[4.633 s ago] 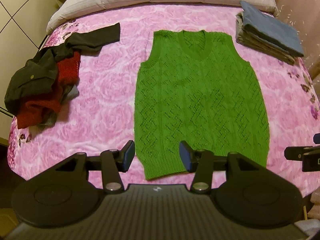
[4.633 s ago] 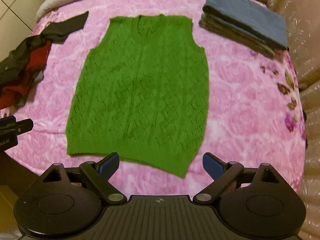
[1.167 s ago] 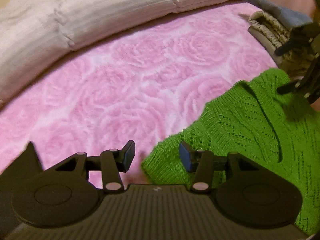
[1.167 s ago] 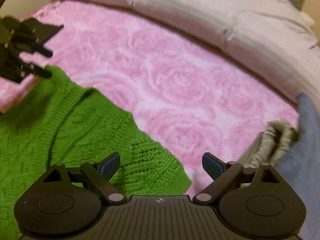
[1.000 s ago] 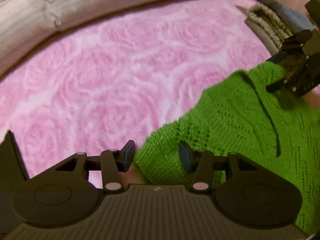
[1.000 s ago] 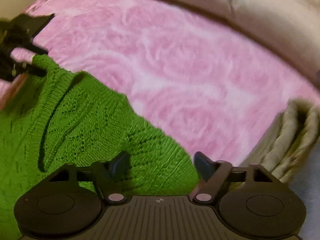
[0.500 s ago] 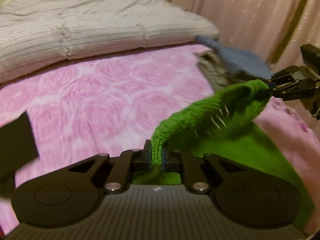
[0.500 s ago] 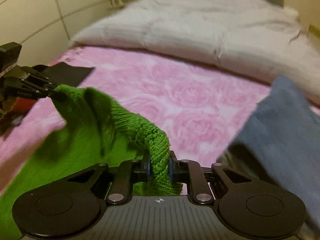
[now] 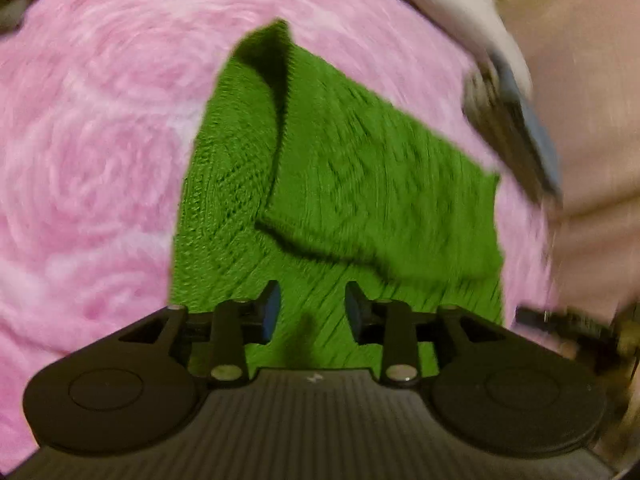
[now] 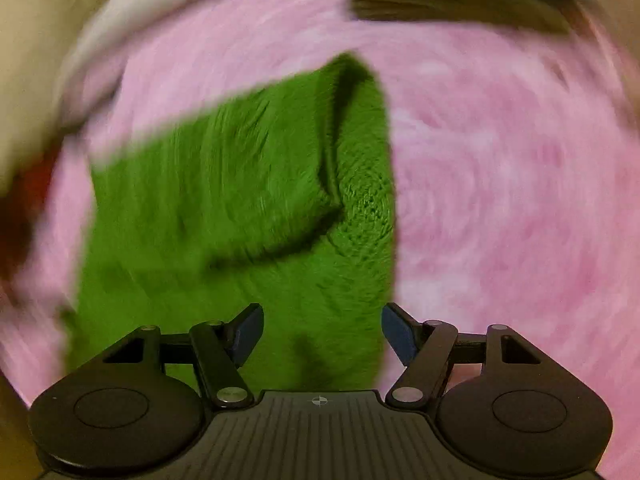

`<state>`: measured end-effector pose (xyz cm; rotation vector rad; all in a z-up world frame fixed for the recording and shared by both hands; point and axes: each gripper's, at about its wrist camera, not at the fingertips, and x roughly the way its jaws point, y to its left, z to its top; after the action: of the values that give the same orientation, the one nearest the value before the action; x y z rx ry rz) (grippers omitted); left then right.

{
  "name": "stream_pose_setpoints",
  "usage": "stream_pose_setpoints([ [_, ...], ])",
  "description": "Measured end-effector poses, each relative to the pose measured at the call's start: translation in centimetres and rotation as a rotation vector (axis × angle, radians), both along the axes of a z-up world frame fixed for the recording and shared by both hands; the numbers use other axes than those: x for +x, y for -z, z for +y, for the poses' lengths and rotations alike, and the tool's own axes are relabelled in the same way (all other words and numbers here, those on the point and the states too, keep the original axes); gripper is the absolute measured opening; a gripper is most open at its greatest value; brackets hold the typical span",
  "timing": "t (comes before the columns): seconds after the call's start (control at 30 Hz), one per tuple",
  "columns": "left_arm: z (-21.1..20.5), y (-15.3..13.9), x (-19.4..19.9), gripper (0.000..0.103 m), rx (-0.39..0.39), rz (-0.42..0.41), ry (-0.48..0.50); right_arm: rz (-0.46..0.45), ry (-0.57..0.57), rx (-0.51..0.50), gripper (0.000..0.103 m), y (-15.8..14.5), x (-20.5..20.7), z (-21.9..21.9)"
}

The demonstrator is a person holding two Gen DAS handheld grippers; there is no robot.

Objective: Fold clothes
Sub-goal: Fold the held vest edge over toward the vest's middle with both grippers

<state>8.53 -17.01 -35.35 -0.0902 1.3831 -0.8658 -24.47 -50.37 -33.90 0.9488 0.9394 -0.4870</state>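
**Top of the vest is folded down and I have let go**

Half a second ago both my grippers pinched the shoulders of the green vest (image 9: 360, 184). Now the left gripper (image 9: 311, 312) and the right gripper (image 10: 322, 336) have their fingers spread apart, holding nothing. The vest lies on the pink bed (image 9: 100, 140) with its top part laid over its lower part, so I think one fold is made.

Both views are very blurry. I can't tell if the edges line up. The folded pile (image 10: 460, 4) is smeared and cut off.
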Motion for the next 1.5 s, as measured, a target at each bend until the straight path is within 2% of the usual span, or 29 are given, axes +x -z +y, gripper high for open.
stream_pose_setpoints([
  [0.1, 0.1, 1.2, 0.4, 0.044, -0.056, 0.089, -0.192, -0.153, 0.228, 0.141, 0.069, 1.1, -0.6, -1.5],
  [0.2, -0.6, 3.6, 1.4, 0.044, -0.071, 0.179, -0.324, -0.215, 0.352, 0.214, 0.069, 3.0, 0.2, -2.4],
  [0.23, -0.7, 4.5, 1.5, 0.042, -0.068, 0.203, -0.349, -0.224, 0.378, 0.234, 0.069, 3.8, 0.6, -2.8],
  [0.27, -0.9, 5.0, 1.6, 0.034, -0.068, 0.214, -0.364, -0.228, 0.399, 0.251, 0.069, 4.7, 1.0, -3.1],
  [0.3, -1.0, 5.6, 1.7, 0.022, -0.068, 0.224, -0.378, -0.218, 0.420, 0.264, 0.067, 5.5, 1.4, -3.3],
  [0.33, -1.0, 6.1, 1.8, 0.012, -0.068, 0.233, -0.390, -0.200, 0.441, 0.273, 0.057, 6.3, 1.7, -3.5],
  [0.37, -0.9, 6.2, 1.9, 0.007, -0.072, 0.230, -0.388, -0.186, 0.457, 0.285, 0.019, 6.8, 1.9, -3.6],
  [0.4, -0.7, 6.2, 2.0, 0.007, -0.077, 0.224, -0.385, -0.172, 0.470, 0.297, 0.007, 7.2, 1.9, -3.7],
  [0.57, 2.0, 2.0, 0.8, 0.007, -0.106, 0.079, -0.266, -0.254, 0.405, 0.189, 0.007, 2.8, -0.2, -2.4],
  [0.73, 5.1, 0.8, -1.6, 0.007, -0.035, 0.042, -0.184, -0.201, 0.346, 0.221, 0.007, 1.0, -4.0, 0.3],
  [0.93, 8.0, 0.8, -4.6, 0.007, -0.022, 0.026, -0.185, -0.152, 0.361, 0.254, 0.007, 1.8, -6.4, 2.2],
  [1.1, 8.2, 1.0, -5.3, 0.007, -0.013, -0.008, -0.184, -0.148, 0.352, 0.239, 0.007, 2.3, -6.8, 2.7],
  [1.23, 7.3, 2.0, -5.4, 0.007, 0.052, -0.052, -0.159, -0.106, 0.314, 0.219, 0.007, 3.4, -7.1, 3.9],
  [1.37, 6.8, 1.9, -5.7, 0.013, 0.102, -0.060, -0.092, -0.060, 0.283, 0.183, 0.008, 3.5, -6.8, 4.3],
  [1.4, 6.8, 1.5, -5.5, 0.014, 0.112, -0.060, -0.079, -0.037, 0.253, 0.166, 0.014, 3.0, -6.4, 4.2],
  [1.43, 6.8, 1.1, -5.3, 0.015, 0.121, -0.060, -0.070, -0.009, 0.219, 0.137, 0.026, 2.3, -5.9, 4.1],
  [1.47, 6.8, 0.5, -4.8, 0.016, 0.128, -0.056, -0.076, 0.018, 0.196, 0.071, 0.049, 1.3, -5.3, 4.0],
  [1.5, 6.8, 0.0, -4.2, 0.016, 0.133, -0.060, -0.082, 0.046, 0.179, -0.014, 0.067, 0.2, -4.8, 3.9],
])
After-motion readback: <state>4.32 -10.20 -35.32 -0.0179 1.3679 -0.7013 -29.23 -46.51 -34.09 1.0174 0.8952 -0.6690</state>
